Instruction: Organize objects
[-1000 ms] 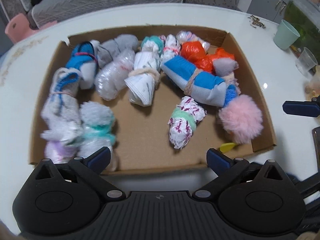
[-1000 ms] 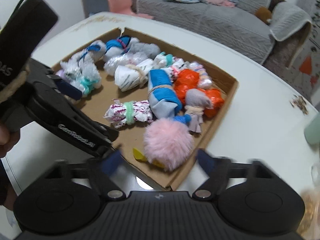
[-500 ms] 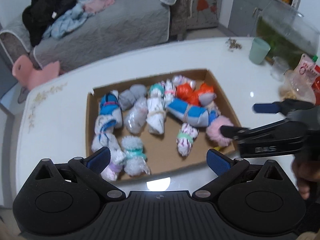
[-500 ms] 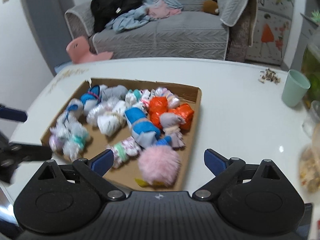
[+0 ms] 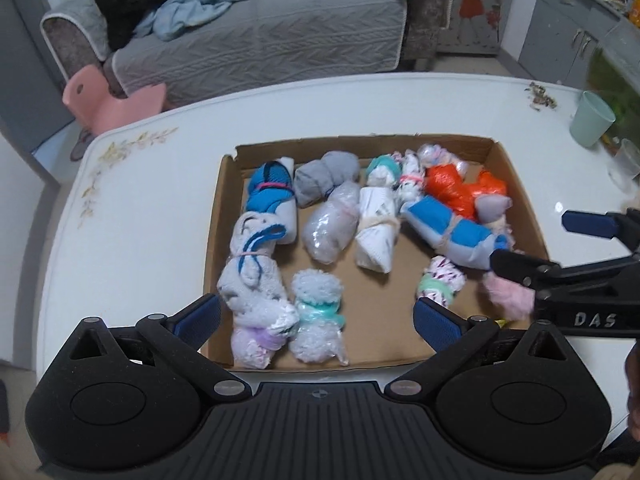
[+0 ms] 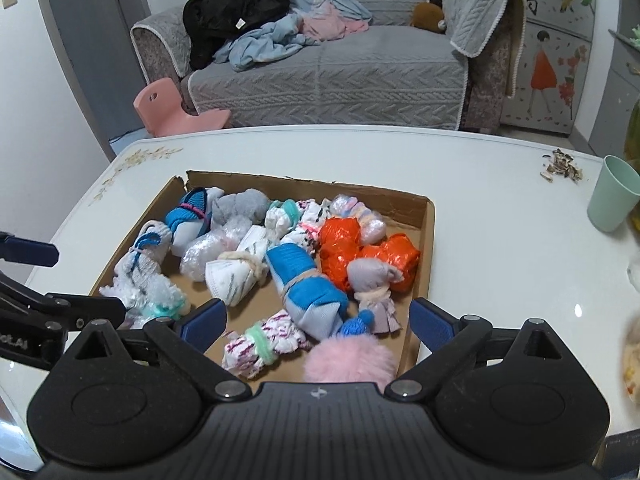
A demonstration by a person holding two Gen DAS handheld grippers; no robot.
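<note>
A shallow cardboard box [image 5: 224,216] sits on a white worktop [image 5: 152,200], filled with tied sock bundles. Left of the box's middle, the left claw [image 5: 316,314] hovers empty, fingers apart. At the box's near right corner lies a pink pompom [image 6: 352,362], just ahead of the right claw [image 6: 318,318], also apart and nearer. "DAS" is readable on the right tool.

box [image 6: 422,248] brown | pompom [image 6: 350,360] pink | cup [image 6: 612,196] mint | table [image 6: 500,216] white

Surface: white table [image 6: 500,216], floral corner print.
On it: cardboard tray [image 6: 424,256], green cup [image 6: 614,200], scattered seed husks [image 6: 560,164].
</note>
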